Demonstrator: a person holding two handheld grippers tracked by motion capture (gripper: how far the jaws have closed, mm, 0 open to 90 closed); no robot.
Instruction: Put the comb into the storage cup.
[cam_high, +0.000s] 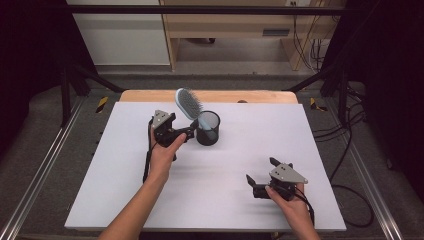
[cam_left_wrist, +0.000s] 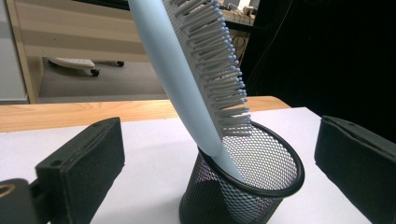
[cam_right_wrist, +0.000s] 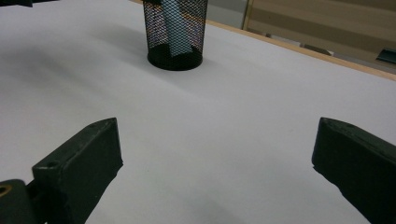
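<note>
White counter (cam_high: 125, 200), wood edge at the far side: 1 cup, 1 brush, 2 tools.
Black mesh cup (cam_high: 208, 128) stands upright near the far middle; pale blue hairbrush (cam_high: 189, 103) rests handle-down inside it, head leaning out to the left. Left tool (cam_high: 192, 131): jaws spread, just beside the cup, not gripping. Right tool (cam_high: 260, 172): jaws spread, holding nothing, well apart at the near right.

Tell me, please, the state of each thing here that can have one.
hairbrush: handle down in the cup, leaning, bristle head sticking out.
mesh cup: upright on the white table.
left gripper: open, close beside the cup, holding nothing.
right gripper: open, holding nothing, away from the cup.
</note>
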